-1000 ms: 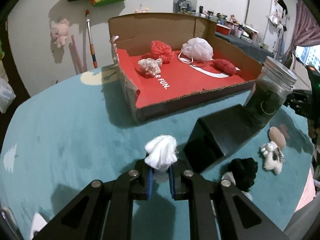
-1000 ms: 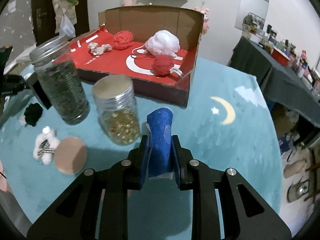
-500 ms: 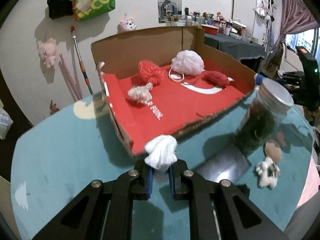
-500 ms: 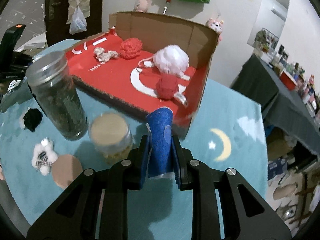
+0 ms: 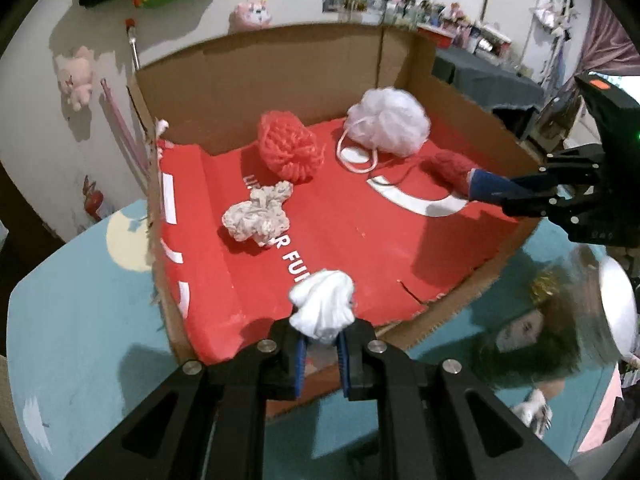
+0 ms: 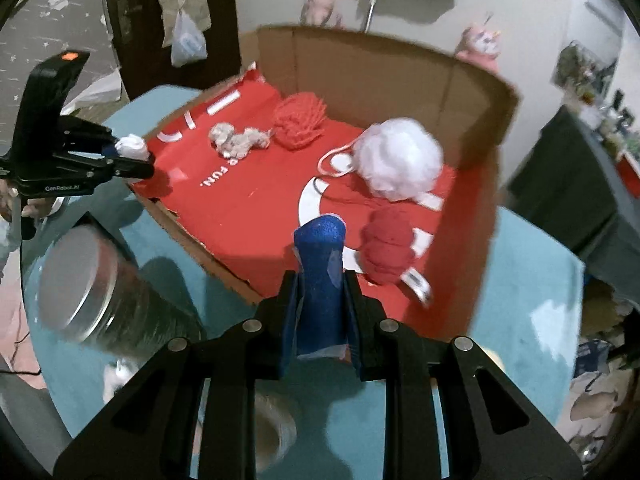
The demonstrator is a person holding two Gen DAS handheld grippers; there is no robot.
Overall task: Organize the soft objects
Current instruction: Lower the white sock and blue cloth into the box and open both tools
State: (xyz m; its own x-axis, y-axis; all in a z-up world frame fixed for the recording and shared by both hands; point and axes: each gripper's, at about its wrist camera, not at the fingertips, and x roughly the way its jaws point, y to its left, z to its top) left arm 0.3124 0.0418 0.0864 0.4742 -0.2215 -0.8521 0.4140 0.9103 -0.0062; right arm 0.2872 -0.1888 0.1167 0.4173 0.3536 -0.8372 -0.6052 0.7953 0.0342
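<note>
My left gripper (image 5: 322, 334) is shut on a crumpled white cloth (image 5: 323, 308), held over the near edge of the cardboard box (image 5: 280, 64) with a red floor. My right gripper (image 6: 320, 292) is shut on a blue sponge (image 6: 320, 256), held over the box's other near edge. Inside the box lie an orange-red yarn ball (image 5: 290, 148), a white mesh pouf (image 5: 388, 122), a cream knitted scrap (image 5: 256, 216) and a dark red soft roll (image 6: 388, 246). Each gripper shows in the other's view: the right gripper (image 5: 492, 188) and the left gripper (image 6: 136, 156).
The box stands on a round teal table (image 5: 80, 312). A glass jar with a metal lid (image 6: 100, 304) stands close by the box's near wall, blurred. A second jar lid (image 6: 276, 436) sits under my right gripper. A small white plush (image 5: 532, 412) lies on the table.
Both grippers have moved toward the box and now hang over its near edge, each with its load still held. The jars have slid toward the lower part of both views.
</note>
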